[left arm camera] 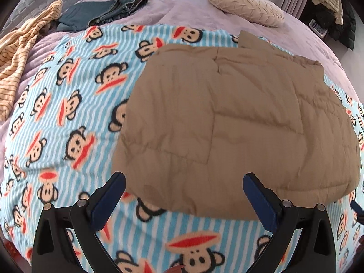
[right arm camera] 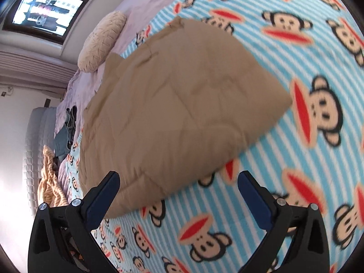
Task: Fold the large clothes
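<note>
Hovering with jaws apart, each hand-held gripper should pinch the puffy tan quilted jacket at its near-edge corners.

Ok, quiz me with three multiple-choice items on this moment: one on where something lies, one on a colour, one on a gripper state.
1. Where does the folded tan quilted garment lie?
A. On the blue-striped monkey-print blanket
B. On the cream textured pillow
C. On the floor

2. What colour is the crumpled striped cloth at the bed's edge?
A. Green
B. Yellow-orange
C. Black

3. How does the left hand-held gripper stand?
A. Shut on the garment
B. Shut on the blanket
C. Open, holding nothing

Key: 1 A, blanket shows all around the garment. 2 B, its yellow-orange stripes show in the left wrist view. 3 C, its fingers stand wide apart at the garment's near edge; the right hand-held gripper is open likewise.
</note>
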